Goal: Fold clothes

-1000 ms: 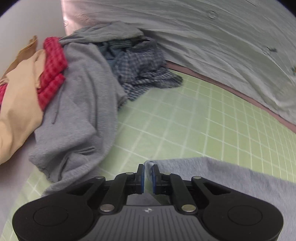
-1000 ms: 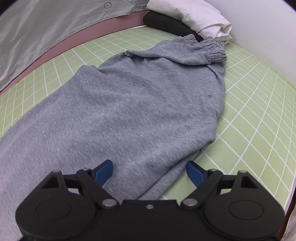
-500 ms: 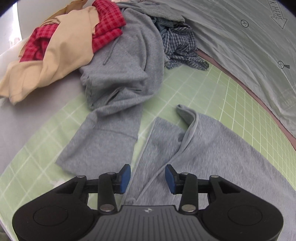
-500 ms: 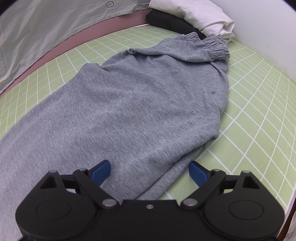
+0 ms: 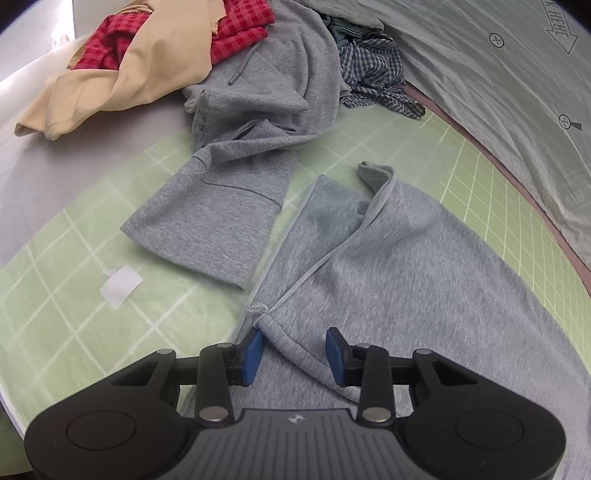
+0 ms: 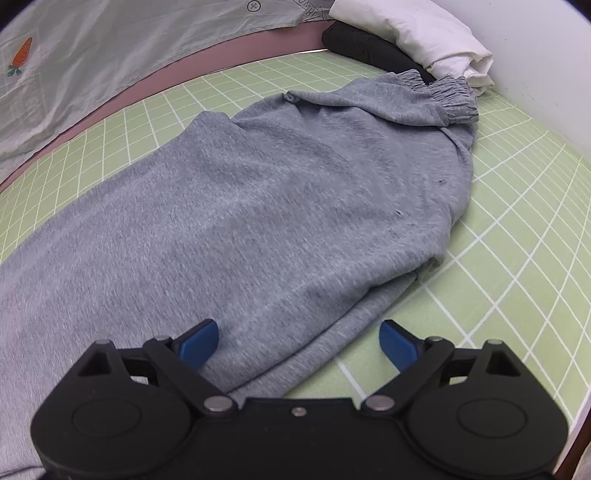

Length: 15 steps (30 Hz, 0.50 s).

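Grey sweatpants (image 5: 399, 280) lie flat on the green grid mat (image 5: 66, 295), their waistband and drawstring toward the left wrist view. My left gripper (image 5: 293, 352) is open just above the waistband edge, nothing pinched between its blue pads. In the right wrist view the same sweatpants (image 6: 295, 206) stretch away to elastic cuffs (image 6: 454, 98) at the far end. My right gripper (image 6: 299, 341) hovers wide open over the near side edge of the leg, holding nothing.
A pile of clothes sits beyond the waistband: grey hoodie (image 5: 236, 155), tan garment (image 5: 122, 81), red checked cloth (image 5: 236, 26), blue plaid shirt (image 5: 373, 74). A white tag (image 5: 120, 286) lies on the mat. A white pillow (image 6: 413, 35) and black item (image 6: 369, 50) lie past the cuffs.
My left gripper was shut on the waistband a second ago; it has let go, opened and pulled back and up. The right gripper stayed open and drew back slightly.
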{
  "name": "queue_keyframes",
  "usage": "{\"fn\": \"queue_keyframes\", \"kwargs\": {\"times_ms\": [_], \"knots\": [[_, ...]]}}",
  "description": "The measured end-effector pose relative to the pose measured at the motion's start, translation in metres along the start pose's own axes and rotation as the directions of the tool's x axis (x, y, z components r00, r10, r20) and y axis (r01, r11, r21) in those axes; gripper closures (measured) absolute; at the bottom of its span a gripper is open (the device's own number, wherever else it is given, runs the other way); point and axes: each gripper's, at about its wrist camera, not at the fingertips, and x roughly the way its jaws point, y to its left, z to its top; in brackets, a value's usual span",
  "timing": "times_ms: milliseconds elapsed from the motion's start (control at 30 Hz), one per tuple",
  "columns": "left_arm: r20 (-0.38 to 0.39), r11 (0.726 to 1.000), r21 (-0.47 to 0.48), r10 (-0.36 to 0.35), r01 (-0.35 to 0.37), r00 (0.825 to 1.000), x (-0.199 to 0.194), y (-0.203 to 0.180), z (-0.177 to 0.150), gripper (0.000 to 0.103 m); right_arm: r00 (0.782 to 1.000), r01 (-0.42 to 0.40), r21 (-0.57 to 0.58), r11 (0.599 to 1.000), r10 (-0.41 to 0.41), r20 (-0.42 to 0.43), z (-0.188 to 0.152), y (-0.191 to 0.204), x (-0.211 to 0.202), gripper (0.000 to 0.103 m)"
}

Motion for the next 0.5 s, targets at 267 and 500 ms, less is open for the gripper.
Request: {"fn": "queue_keyframes", "kwargs": {"times_ms": [267, 500], "knots": [[0.073, 0.999, 0.037, 0.022, -0.025, 0.997, -0.012, -0.007, 0.003, 0.101, 1.0, -0.011, -0.005, 1.0, 0.011, 0.008, -0.002, -0.002, -0.001, 0.006], [0.24, 1.0, 0.022, -0.002, -0.003, 0.971, -0.069, -0.01, 0.012, 0.101, 1.0, -0.023, -0.02, 1.0, 0.023, 0.004, -0.001, -0.004, 0.0, 0.005]]}}
